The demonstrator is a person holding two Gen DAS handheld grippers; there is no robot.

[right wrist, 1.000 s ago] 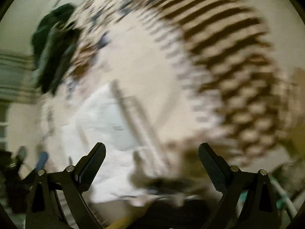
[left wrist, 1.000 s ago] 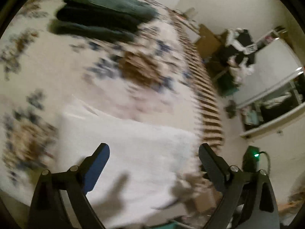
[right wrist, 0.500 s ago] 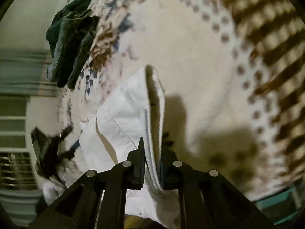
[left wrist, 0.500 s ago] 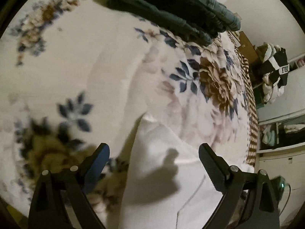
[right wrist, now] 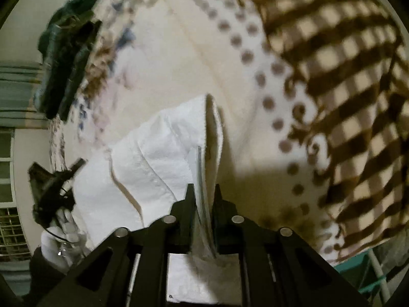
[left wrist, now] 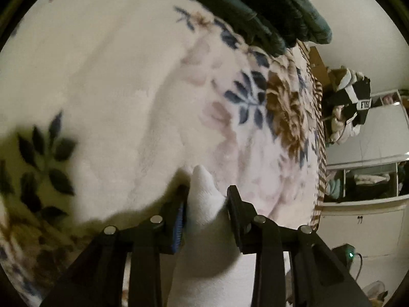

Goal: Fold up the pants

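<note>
The left gripper [left wrist: 205, 198] is pinched narrow on a bunched corner of the white pants [left wrist: 204, 194], the cloth bulging up between its two fingers and falling away toward the near edge of the left wrist view. The right gripper [right wrist: 203, 192] is likewise clamped tight on the pants [right wrist: 158, 153], gripping a folded edge that stands up in a thin ridge between its fingers. In the right wrist view the pants spread left from that grip across the blanket [right wrist: 184, 58], creased in several layers, and reach the left gripper [right wrist: 55, 192] at the near left, held in a gloved hand [right wrist: 56, 243]. The pants lie on the near part of the floral blanket [left wrist: 102, 89]. A stack of dark folded clothes [left wrist: 268, 10] sits at the far side of the blanket. A brown checked border [right wrist: 340, 76] runs along the blanket's right side.
</note>
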